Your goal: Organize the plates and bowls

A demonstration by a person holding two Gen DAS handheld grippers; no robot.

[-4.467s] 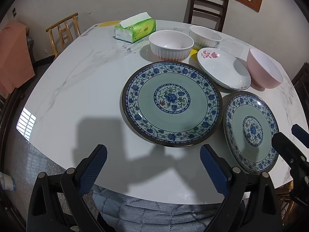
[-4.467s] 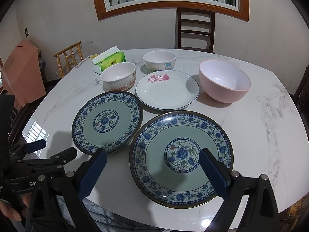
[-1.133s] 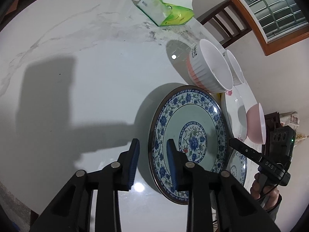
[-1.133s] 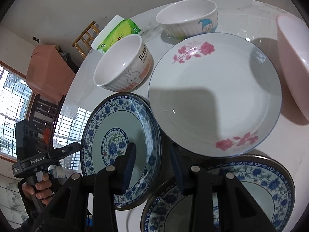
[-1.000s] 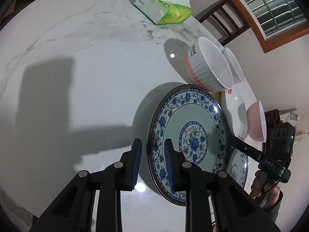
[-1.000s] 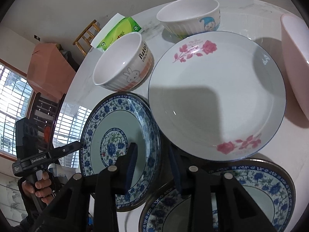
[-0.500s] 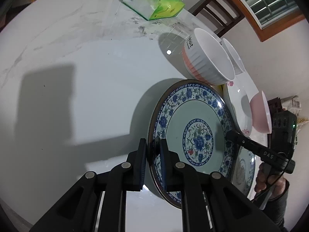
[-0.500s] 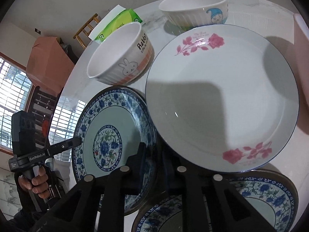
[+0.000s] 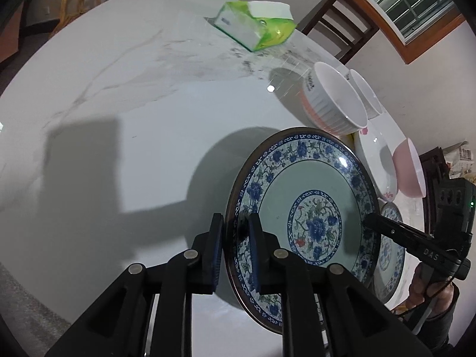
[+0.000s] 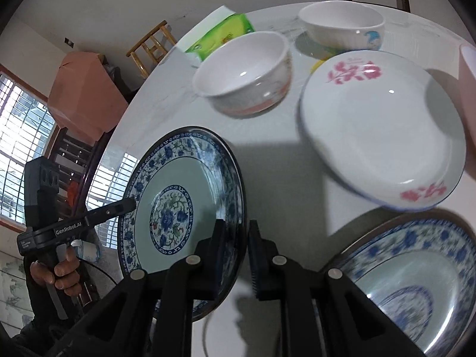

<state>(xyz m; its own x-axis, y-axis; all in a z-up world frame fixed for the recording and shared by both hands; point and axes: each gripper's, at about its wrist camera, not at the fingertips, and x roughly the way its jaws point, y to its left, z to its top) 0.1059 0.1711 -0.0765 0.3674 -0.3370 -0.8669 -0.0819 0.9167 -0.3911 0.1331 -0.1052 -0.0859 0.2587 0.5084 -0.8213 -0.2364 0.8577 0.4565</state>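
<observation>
Left gripper point(image 9: 235, 248): pads pinching the near rim of the blue-patterned plate point(image 9: 309, 208); jaws easing apart by a hair, rim between them.
Right gripper point(image 10: 235, 253): pads pressed on the opposite rim of the same plate point(image 10: 178, 205).
Plate position: tilted, held between both grippers above the white marble table point(image 9: 119, 95).
Left view only: tissue box point(image 9: 255, 26) fully visible, pink bowl point(image 9: 409, 168) beyond the white plate point(image 9: 376, 163).
Right view only: rose print on white plate point(image 10: 383, 125), second blue plate point(image 10: 416, 282) at lower right, two white bowls point(image 10: 247, 71).
</observation>
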